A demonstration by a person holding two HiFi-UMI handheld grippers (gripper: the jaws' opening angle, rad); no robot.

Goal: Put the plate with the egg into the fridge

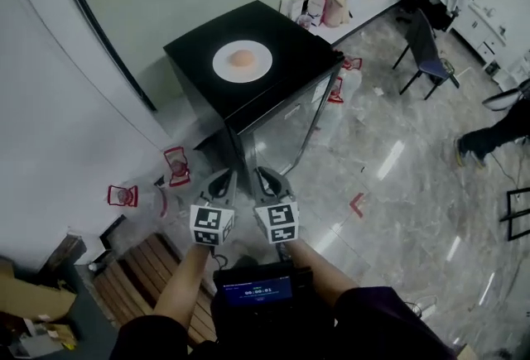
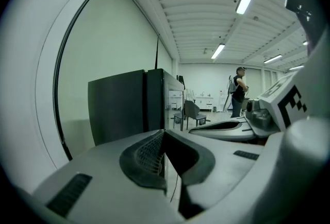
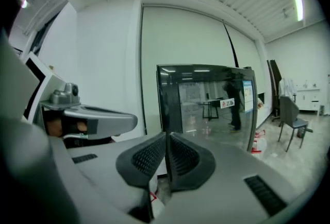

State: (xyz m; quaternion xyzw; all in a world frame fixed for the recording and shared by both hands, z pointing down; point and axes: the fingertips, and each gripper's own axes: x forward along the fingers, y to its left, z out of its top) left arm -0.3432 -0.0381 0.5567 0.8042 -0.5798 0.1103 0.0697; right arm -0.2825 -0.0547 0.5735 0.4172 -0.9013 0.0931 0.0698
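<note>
Plate (image 1: 224, 69) flat, face-up atop fridge (image 1: 291, 37) (1 egg (image 1: 242, 59) centred); left gripper (image 2: 164, 132), right gripper (image 3: 166, 135): jaws together, empty.

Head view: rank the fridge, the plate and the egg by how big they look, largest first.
1. fridge
2. plate, on its top
3. egg, on the plate
No ties; all sit together.

Screen (image 1: 257, 291), lower centre, head view: digits too blurred to read. Sticker (image 3: 227, 103) on fridge door (image 3: 201, 115): red-and-white, characters illegible.

fridge door (image 1: 286, 122) shut, jugs (image 1: 176, 166) beside — floor (image 1: 389, 184) open
</note>
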